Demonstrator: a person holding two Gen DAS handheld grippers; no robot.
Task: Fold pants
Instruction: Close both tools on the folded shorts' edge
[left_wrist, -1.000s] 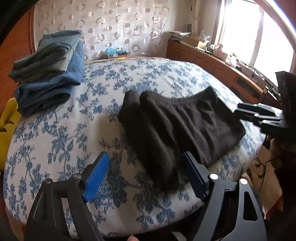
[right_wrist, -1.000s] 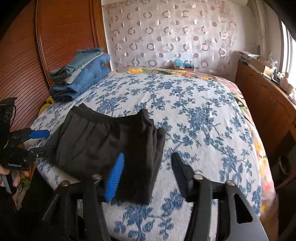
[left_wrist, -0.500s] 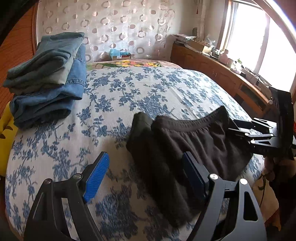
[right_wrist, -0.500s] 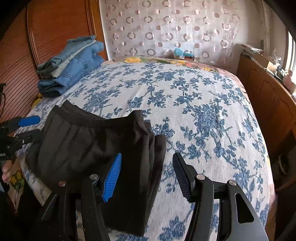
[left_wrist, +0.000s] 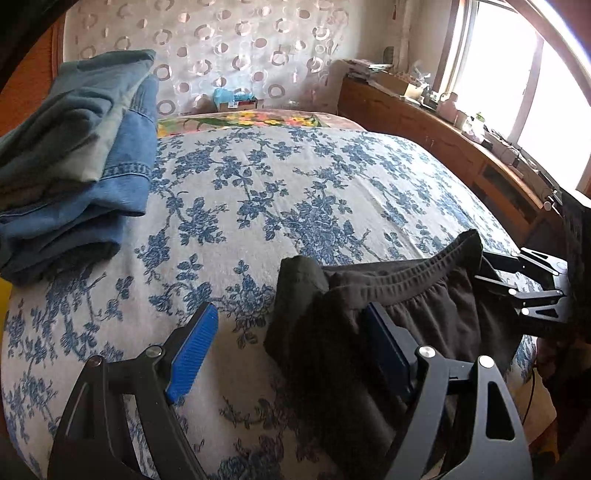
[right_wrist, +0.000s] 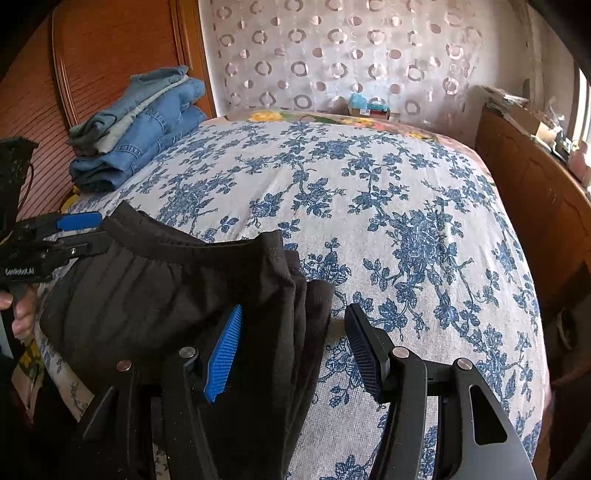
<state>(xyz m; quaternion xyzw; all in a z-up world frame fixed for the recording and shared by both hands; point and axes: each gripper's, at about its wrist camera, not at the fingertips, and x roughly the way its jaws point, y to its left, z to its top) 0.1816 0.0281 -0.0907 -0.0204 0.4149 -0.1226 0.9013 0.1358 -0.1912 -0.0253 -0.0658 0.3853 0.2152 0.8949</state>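
Note:
Black folded pants (left_wrist: 399, 295) lie on the near edge of the floral bedspread (left_wrist: 295, 192). My left gripper (left_wrist: 291, 350) stands open above it. Its right finger hangs over the pants' layered end and its left one over bare cover. At the far right, the right gripper (left_wrist: 482, 266) sits by the corner of the elastic waistband. In the right wrist view, my right gripper (right_wrist: 295, 350) is open astride the stacked edge of the pants (right_wrist: 159, 295), and its pads are not pressing. The left gripper (right_wrist: 101, 232) is beside the waistband's left corner.
A stack of folded jeans (left_wrist: 74, 166) (right_wrist: 140, 129) sits at the back left by the wooden headboard (right_wrist: 110, 55). A long wooden cabinet (left_wrist: 461, 147) with clutter runs along the right under the window. A hand (right_wrist: 22, 314) holds the left gripper's handle.
Both views moved forward over the bed. The left gripper shifted left, so the pants went from between its fingers to under its right finger. The pants stayed put. Neither gripper's opening changed.

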